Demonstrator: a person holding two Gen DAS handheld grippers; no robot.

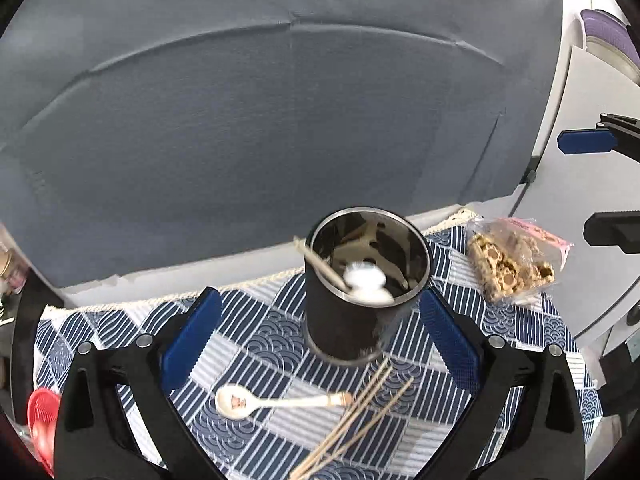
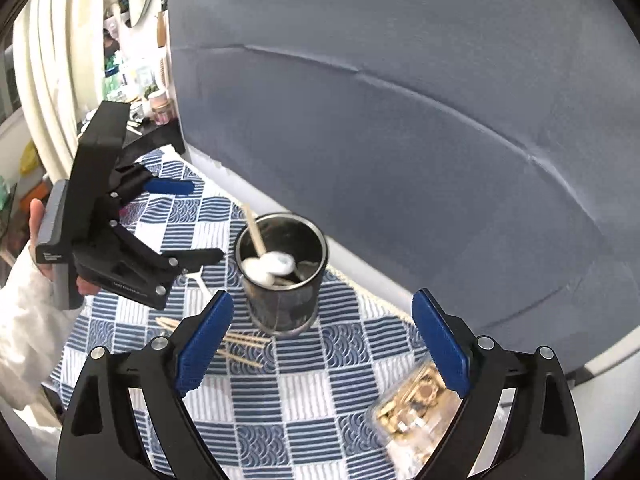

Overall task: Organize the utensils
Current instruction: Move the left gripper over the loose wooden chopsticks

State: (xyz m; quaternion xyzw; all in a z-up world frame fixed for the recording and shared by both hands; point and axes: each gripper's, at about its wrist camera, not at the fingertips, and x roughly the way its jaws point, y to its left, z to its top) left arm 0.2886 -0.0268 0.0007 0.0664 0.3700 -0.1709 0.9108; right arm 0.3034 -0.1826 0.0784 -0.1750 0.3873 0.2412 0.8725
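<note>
Near the back edge of the blue-and-white patterned cloth (image 1: 256, 344) stands a dark metal cup (image 1: 362, 280) with a shiny inner wall, holding a white spoon (image 1: 366, 280) whose pale wooden handle leans over the rim. The left gripper (image 1: 320, 332) points down at it with its blue ribbed pads spread wide and nothing between them, while a second white ceramic spoon (image 1: 272, 400) and a fan of thin bamboo sticks (image 1: 352, 416) lie on the cloth in front of the cup. The right gripper (image 2: 320, 344) also tilts downward with jaws wide apart and empty (a clear bag of round biscuits (image 2: 416, 404) sits by its right finger), and a white-sleeved hand (image 2: 38, 240) holds the left tool at the cloth's left edge.
</note>
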